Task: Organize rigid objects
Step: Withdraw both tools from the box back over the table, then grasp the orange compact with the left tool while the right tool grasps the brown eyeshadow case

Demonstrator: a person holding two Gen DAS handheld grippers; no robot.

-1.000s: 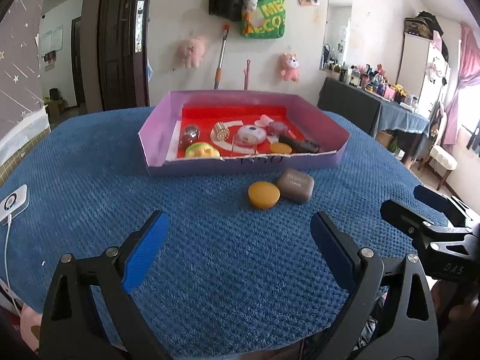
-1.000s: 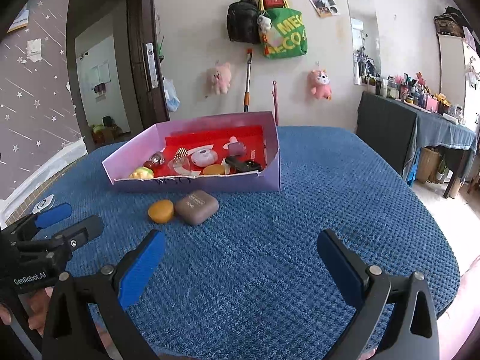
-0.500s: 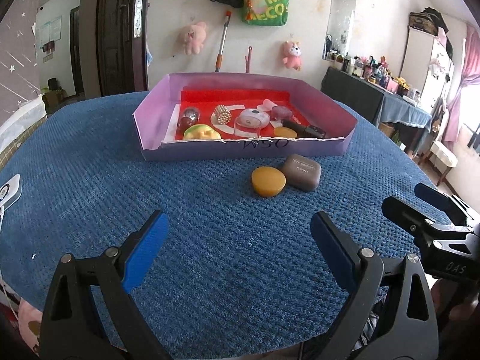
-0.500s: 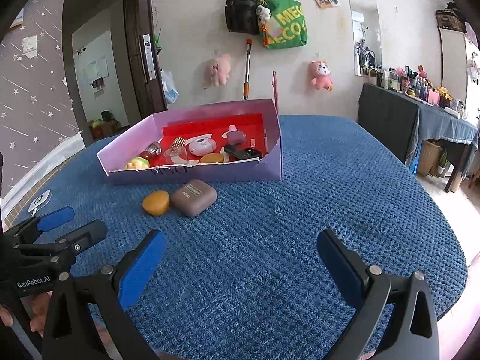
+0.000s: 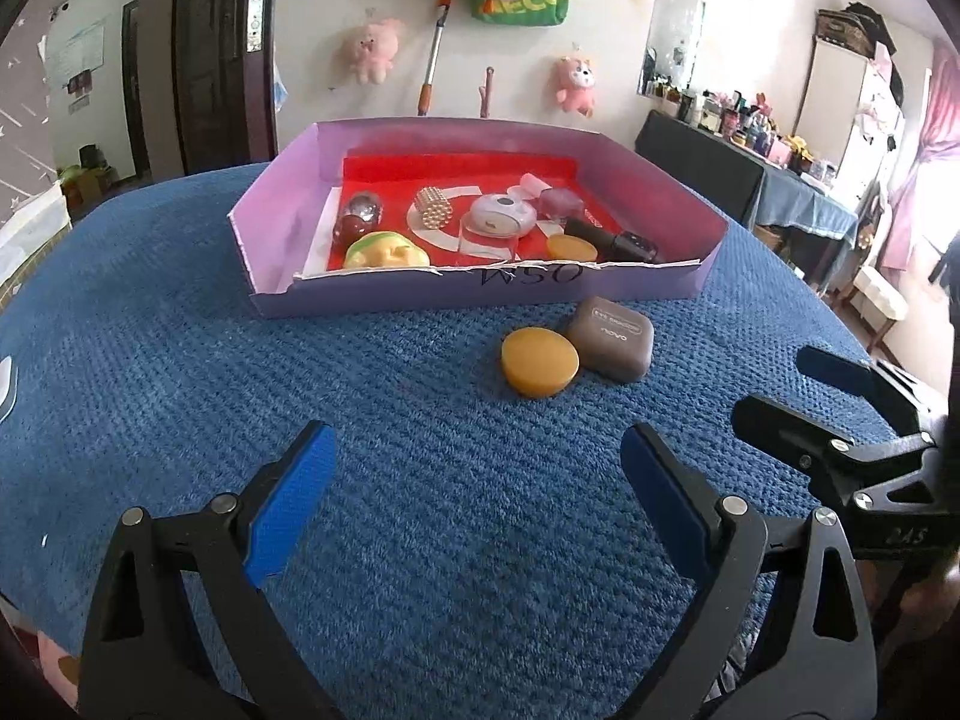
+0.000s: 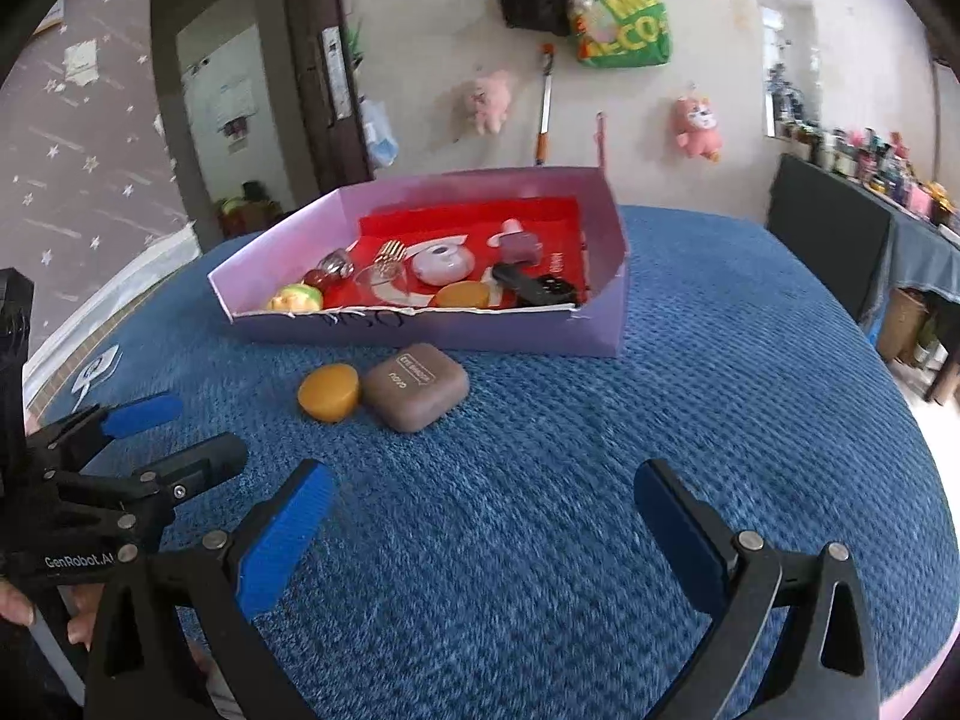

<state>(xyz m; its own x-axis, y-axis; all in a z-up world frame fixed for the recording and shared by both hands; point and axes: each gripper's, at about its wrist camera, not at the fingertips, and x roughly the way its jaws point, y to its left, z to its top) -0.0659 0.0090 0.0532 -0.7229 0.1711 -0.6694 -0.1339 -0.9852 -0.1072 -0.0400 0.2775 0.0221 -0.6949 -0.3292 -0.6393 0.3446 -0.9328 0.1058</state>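
An orange round puck (image 5: 540, 361) (image 6: 329, 392) and a brown rounded case (image 5: 611, 337) (image 6: 415, 385) lie touching on the blue cloth, just in front of a shallow purple box (image 5: 480, 294) (image 6: 456, 333) with a red floor. The box holds several small items: a yellow-green toy (image 5: 384, 249), a bead cylinder (image 5: 432, 209), a white oval case (image 5: 501, 217), a black bar (image 5: 612, 240). My left gripper (image 5: 474, 498) (image 6: 168, 432) is open and empty, short of the puck. My right gripper (image 6: 483, 519) (image 5: 804, 384) is open too, empty, nearer than the case.
The blue textured cloth (image 5: 180, 348) covers a round table whose edge curves off at right (image 6: 912, 480). A white device with a cable (image 6: 96, 369) lies at the far left edge. A dark table with bottles (image 5: 750, 180) stands beyond at right.
Both grippers have moved forward toward the puck and case, which now look larger and closer. Jaws stayed open; nothing on the table shifted.
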